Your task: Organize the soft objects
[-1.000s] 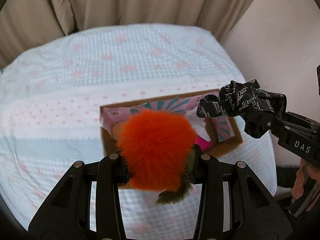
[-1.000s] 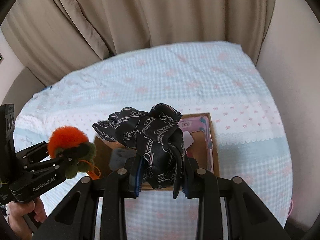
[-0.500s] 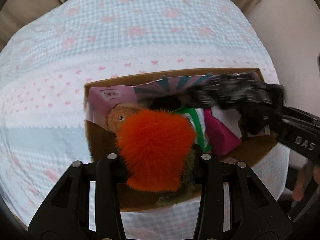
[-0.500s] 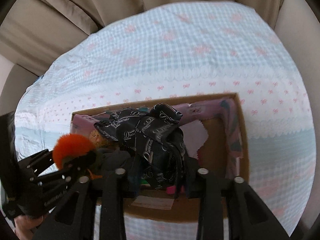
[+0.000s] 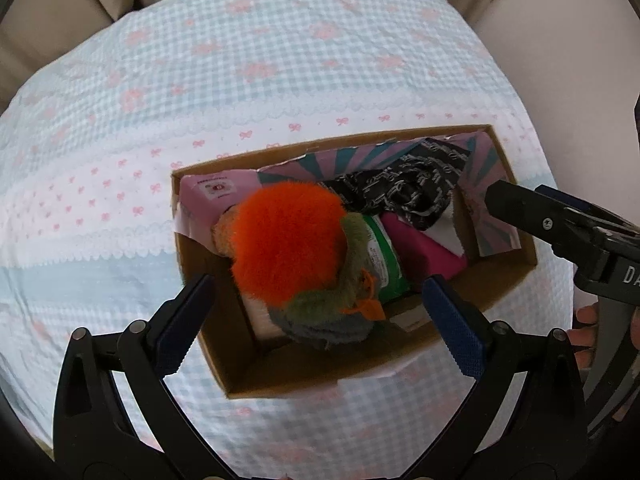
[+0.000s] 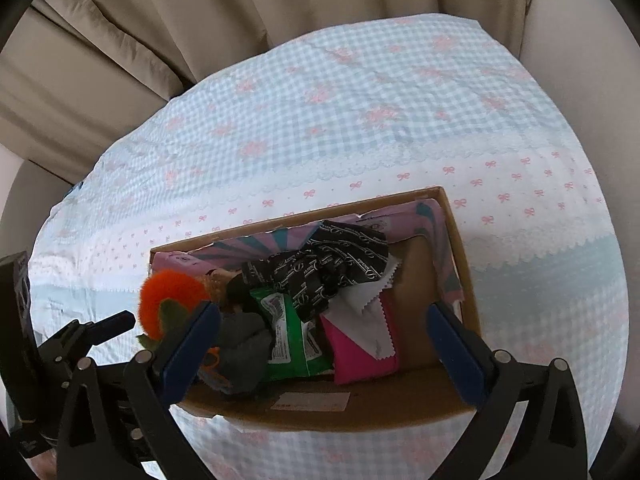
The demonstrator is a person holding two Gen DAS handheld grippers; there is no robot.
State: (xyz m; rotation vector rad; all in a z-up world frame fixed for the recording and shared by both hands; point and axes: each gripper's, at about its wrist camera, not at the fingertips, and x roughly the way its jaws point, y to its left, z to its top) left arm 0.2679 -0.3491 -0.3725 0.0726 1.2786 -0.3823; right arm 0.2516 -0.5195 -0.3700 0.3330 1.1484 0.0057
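Note:
An open cardboard box point(image 5: 508, 280) point(image 6: 460, 248) sits on the checked bed cover. An orange fluffy plush with a green part point(image 5: 288, 248) point(image 6: 172, 296) lies in its left end. A black printed cloth point(image 5: 404, 192) point(image 6: 328, 264) lies in the middle toward the back. My left gripper point(image 5: 316, 320) is open right above the plush, which lies free. My right gripper point(image 6: 324, 344) is open and empty above the box's front part.
The box also holds a green packet point(image 6: 292, 336), a pink pouch point(image 6: 360, 344), a grey cloth point(image 6: 240, 352) and a pink-teal liner point(image 5: 492, 192). Beige curtains point(image 6: 240, 20) hang behind the bed. The bed edge is near on the right.
Both grippers moved over the box and opened. The orange plush and the black cloth dropped out of them and now lie in the box.

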